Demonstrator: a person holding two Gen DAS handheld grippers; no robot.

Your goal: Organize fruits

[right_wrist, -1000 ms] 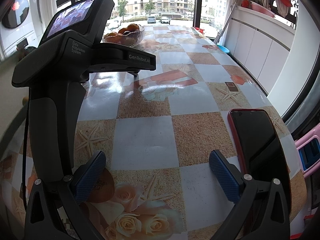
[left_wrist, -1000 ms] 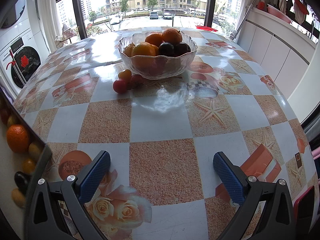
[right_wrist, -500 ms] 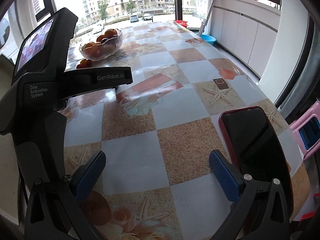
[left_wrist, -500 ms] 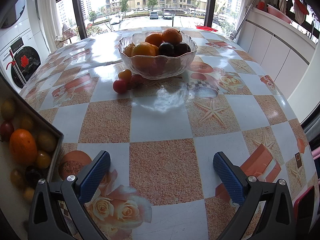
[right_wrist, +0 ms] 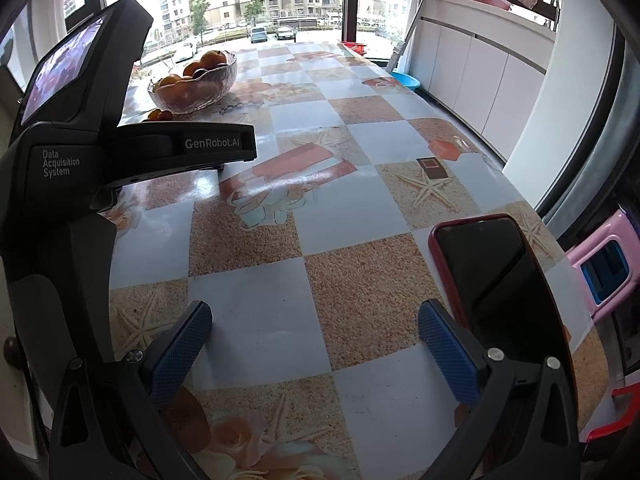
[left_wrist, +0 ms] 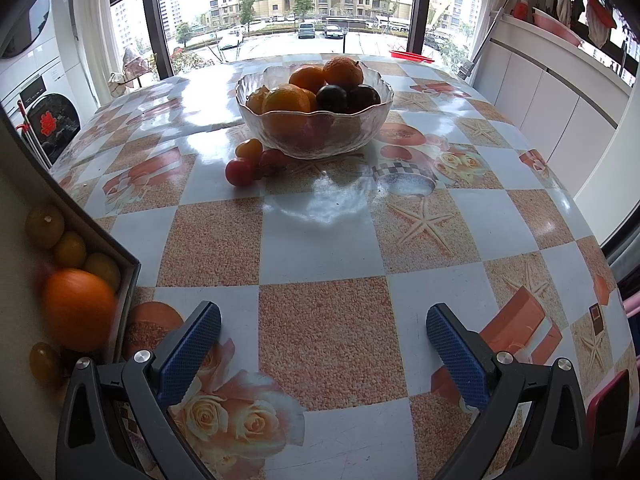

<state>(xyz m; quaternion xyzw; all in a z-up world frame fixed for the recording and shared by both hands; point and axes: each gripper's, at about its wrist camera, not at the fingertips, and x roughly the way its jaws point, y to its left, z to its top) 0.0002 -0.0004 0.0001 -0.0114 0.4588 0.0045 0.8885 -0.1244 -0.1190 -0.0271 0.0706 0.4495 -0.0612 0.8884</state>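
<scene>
A glass bowl [left_wrist: 316,136] of oranges and dark plums stands at the far middle of the table; it also shows in the right wrist view [right_wrist: 192,92]. Three small red and yellow fruits [left_wrist: 250,162] lie on the table just in front of the bowl. A box [left_wrist: 124,280] holding an orange [left_wrist: 78,314] and several small yellow fruits is at the left edge. My left gripper [left_wrist: 322,334] is open and empty over the near table. My right gripper [right_wrist: 314,334] is open and empty, with the left gripper's body [right_wrist: 80,152] to its left.
A black phone in a red case [right_wrist: 492,280] lies by the right fingertip near the table's right edge. A pink stool [right_wrist: 604,264] stands beyond that edge. White cabinets [left_wrist: 552,104] line the right wall. A washing machine [left_wrist: 44,120] stands at the far left.
The box of fruit has moved further into the left wrist view from the left. The right gripper has swung right, then a little back; the left gripper has stayed still.
</scene>
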